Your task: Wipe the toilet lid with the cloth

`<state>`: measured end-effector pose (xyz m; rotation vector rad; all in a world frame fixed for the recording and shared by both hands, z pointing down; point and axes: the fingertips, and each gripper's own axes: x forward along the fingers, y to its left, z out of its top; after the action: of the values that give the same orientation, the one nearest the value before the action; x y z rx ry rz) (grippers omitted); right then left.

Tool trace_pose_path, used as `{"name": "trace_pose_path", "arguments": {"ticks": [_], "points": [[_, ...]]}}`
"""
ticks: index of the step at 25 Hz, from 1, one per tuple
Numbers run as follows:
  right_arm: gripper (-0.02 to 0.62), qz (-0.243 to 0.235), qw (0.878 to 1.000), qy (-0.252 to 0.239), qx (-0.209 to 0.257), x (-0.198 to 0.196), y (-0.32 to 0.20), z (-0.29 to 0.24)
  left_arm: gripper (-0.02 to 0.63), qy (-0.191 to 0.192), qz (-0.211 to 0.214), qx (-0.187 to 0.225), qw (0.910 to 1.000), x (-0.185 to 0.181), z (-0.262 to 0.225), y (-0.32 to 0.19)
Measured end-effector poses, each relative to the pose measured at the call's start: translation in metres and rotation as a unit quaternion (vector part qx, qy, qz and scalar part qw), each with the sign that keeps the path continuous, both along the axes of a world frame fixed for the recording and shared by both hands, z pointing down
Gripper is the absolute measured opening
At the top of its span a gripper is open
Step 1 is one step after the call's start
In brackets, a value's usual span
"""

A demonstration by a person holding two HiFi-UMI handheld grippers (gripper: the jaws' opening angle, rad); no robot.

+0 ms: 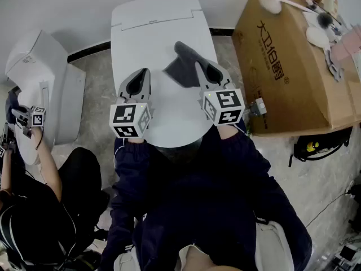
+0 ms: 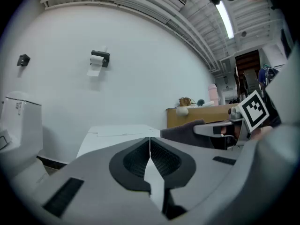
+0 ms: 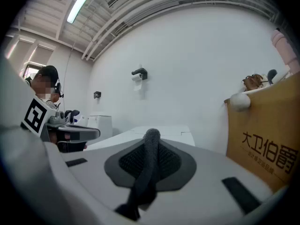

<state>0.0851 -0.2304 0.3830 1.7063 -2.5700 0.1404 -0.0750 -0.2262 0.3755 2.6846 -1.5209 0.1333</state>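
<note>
A white toilet with its lid down fills the middle of the head view. A dark grey cloth hangs over the lid, pinched in my right gripper; in the right gripper view the cloth runs between the shut jaws. My left gripper hovers over the lid's left half, jaws shut with nothing between them. In the left gripper view the left gripper points at the lid, with the cloth to the right.
A large cardboard box with brushes on top stands close to the right of the toilet. A second white toilet is at the left, where another person holds a gripper. A black bag lies on the floor.
</note>
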Motion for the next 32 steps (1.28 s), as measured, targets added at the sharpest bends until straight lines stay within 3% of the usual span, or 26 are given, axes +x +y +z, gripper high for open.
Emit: {"name": "trace_pose_path", "arguments": {"ticks": [22,27,32], "points": [[0.058,-0.007,1.0,0.007,0.015,0.001,-0.004,-0.007,0.017,-0.001,-0.005,-0.003,1.0,-0.003,0.001,-0.001],[0.058,-0.006,0.998,0.034,0.056,0.03,-0.05,-0.041,0.017,-0.001,0.0,-0.003,1.0,-0.003,0.0,0.0],[0.058,-0.002,0.993,0.094,0.071,0.057,-0.128,-0.053,0.018,-0.019,0.007,-0.004,0.9998,0.001,0.001,0.005]]}}
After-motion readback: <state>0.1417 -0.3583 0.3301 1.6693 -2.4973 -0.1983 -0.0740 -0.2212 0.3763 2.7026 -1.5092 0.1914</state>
